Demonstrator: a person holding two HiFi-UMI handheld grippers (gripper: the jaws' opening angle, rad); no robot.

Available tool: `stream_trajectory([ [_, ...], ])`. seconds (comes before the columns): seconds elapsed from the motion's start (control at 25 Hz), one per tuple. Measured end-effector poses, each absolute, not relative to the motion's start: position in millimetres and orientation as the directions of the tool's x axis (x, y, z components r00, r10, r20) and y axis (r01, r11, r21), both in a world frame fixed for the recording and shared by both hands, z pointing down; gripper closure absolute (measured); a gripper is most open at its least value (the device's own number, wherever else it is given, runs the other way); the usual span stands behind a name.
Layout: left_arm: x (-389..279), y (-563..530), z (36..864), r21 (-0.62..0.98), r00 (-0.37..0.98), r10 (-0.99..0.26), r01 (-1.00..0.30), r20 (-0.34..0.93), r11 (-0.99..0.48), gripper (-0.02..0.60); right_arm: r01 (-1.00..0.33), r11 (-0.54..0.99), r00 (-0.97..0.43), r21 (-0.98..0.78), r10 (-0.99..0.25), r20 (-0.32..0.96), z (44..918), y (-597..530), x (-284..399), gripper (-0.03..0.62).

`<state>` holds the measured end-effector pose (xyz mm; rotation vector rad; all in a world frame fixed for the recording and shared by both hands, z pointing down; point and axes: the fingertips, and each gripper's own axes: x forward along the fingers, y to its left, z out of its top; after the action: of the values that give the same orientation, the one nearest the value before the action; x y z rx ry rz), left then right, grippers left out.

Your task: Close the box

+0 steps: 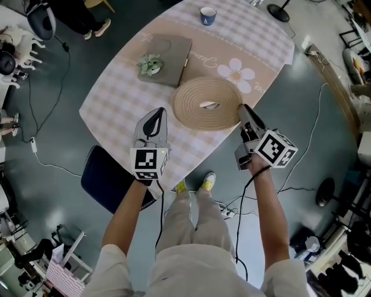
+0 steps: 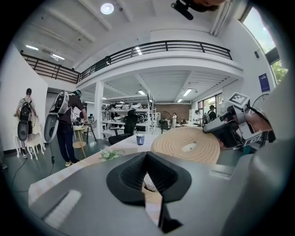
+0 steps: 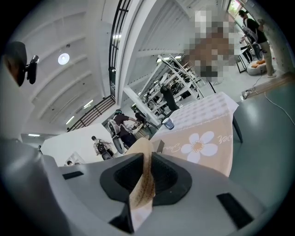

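A round woven lid (image 1: 207, 103) with a small pale knob at its centre lies over the near part of the table (image 1: 116, 104). My right gripper (image 1: 242, 109) is shut on its right rim; in the right gripper view the woven edge (image 3: 144, 184) runs up between the jaws. My left gripper (image 1: 155, 113) hovers just left of the lid, shut with nothing in it. The left gripper view shows the lid (image 2: 186, 145) ahead with the right gripper (image 2: 221, 131) on its edge. Whatever lies under the lid is hidden.
A flat grey box (image 1: 168, 58) with a green bow (image 1: 150, 64) lies behind the lid. A blue cup (image 1: 208, 15) stands at the far edge. The cloth has a white flower print (image 1: 237, 71). A dark chair (image 1: 107, 177) sits below the table's near-left edge.
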<state>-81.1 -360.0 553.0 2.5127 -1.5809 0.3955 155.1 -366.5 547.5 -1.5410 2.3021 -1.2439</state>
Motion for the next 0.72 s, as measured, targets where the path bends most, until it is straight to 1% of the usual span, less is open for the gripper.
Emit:
stream_trajectory([
  [0.48,-89.7,-380.8,601.6,0.027,0.385,-0.853,-0.915,0.352,-0.402,0.580,-0.707,0.129,-0.504,-0.695,-0.781,0.369,590.7,-395.5,150.0,0.536],
  [0.72,-89.8,-395.9,615.2,0.024,0.374,-0.853,-0.919,0.363,-0.393,0.580,-0.697,0.117,-0.518,-0.707,-0.764,0.384,611.7,-410.2,145.4,0.536],
])
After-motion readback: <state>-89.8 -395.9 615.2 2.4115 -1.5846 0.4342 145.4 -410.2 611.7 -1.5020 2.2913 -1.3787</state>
